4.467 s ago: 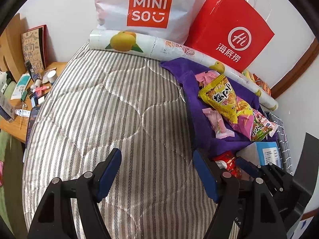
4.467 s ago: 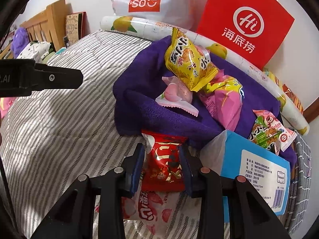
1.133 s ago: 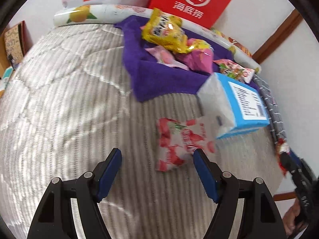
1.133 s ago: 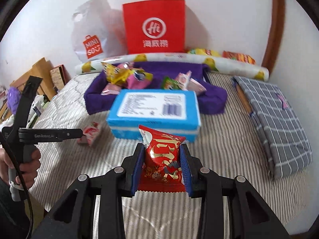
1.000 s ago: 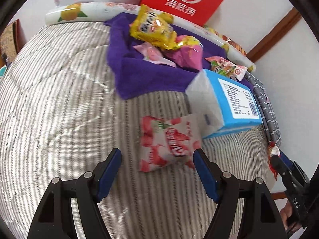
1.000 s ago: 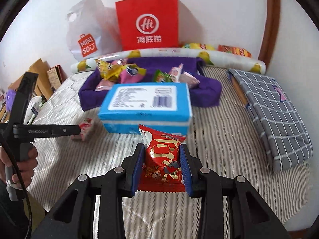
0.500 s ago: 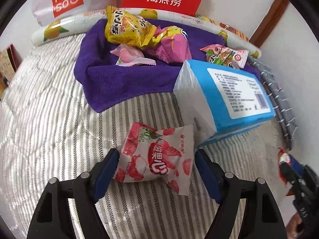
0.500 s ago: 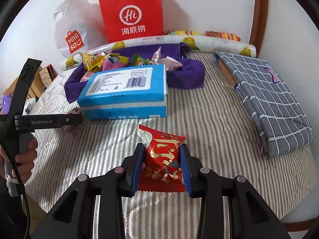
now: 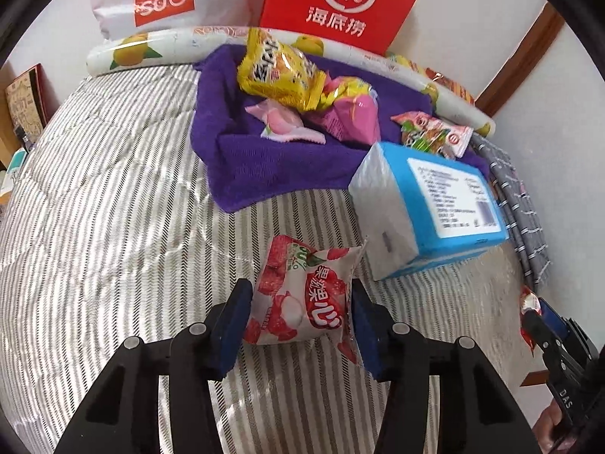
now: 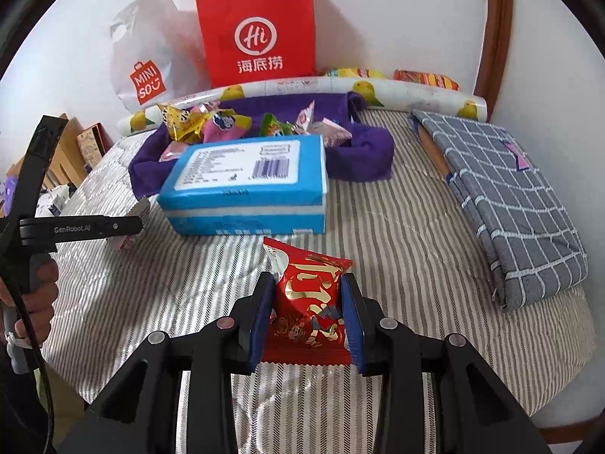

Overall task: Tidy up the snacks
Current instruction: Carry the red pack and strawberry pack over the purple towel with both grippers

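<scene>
My left gripper [image 9: 298, 312] is shut on a white-and-red lychee snack packet [image 9: 302, 295] lying on the striped bed. My right gripper [image 10: 307, 312] is shut on a red-and-gold snack packet [image 10: 308, 299] held above the bed near its front edge. A purple towel [image 9: 261, 166] further back holds a yellow chip bag [image 9: 278, 70], pink packets [image 9: 348, 117] and a green-red packet [image 9: 431, 132]. A blue tissue pack [image 9: 442, 204] lies in front of the towel. The right gripper with its red packet also shows at the right edge of the left wrist view [image 9: 529, 314].
A red paper bag [image 10: 261, 34] and a white Miniso bag [image 10: 147, 60] stand against the wall behind a lemon-print roll [image 10: 302, 89]. A folded grey checked cloth [image 10: 510, 196] lies at the right. A wooden side table with clutter [image 9: 15, 121] stands left of the bed.
My left gripper moved up to the lychee packet and closed on it. My right gripper kept its red packet and drew back toward the bed's front edge.
</scene>
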Demonstrator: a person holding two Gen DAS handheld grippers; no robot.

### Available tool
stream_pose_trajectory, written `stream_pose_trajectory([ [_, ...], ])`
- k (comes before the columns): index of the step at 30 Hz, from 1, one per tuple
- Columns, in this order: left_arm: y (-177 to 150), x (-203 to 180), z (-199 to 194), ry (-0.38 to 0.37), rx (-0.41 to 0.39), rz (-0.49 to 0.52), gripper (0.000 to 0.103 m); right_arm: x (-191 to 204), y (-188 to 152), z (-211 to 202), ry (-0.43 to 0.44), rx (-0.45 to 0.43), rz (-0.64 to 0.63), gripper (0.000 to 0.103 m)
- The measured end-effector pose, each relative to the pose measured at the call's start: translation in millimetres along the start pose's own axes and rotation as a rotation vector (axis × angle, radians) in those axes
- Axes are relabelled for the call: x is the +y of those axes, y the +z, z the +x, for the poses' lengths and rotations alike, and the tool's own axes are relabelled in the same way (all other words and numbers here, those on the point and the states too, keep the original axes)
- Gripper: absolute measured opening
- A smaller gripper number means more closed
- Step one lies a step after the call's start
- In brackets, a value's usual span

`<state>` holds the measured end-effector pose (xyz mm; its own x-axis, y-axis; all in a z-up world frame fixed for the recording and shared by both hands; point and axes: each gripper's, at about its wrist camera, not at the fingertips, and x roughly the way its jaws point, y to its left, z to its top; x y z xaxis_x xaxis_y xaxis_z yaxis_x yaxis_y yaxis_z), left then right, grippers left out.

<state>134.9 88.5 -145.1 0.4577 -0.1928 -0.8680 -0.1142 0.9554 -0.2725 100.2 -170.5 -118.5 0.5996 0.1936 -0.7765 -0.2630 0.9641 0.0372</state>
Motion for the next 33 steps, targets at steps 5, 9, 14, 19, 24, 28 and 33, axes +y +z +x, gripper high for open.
stream_pose_trajectory([
  [5, 9, -4, -22, -0.014, -0.043, 0.019, 0.049, 4, 15, -9, 0.021, -0.031, 0.0, 0.035],
  [9, 23, -7, -38, -0.022, -0.081, 0.035, 0.049, 8, 33, -14, 0.008, -0.059, -0.009, 0.035],
  [14, 41, -10, -48, -0.041, -0.107, 0.04, 0.049, 9, 61, -20, 0.015, -0.101, 0.003, 0.035],
  [19, 64, -12, -55, -0.047, -0.136, 0.051, 0.049, 9, 92, -19, 0.041, -0.126, 0.019, 0.035],
  [24, 87, -14, -53, -0.056, -0.154, 0.054, 0.049, 14, 122, -9, 0.042, -0.149, 0.017, 0.035],
  [28, 107, -18, -45, -0.048, -0.155, 0.068, 0.049, 19, 141, 2, 0.066, -0.156, 0.017, 0.035],
  [33, 128, -23, -35, -0.047, -0.159, 0.084, 0.049, 21, 162, 23, 0.084, -0.153, 0.023, 0.035],
])
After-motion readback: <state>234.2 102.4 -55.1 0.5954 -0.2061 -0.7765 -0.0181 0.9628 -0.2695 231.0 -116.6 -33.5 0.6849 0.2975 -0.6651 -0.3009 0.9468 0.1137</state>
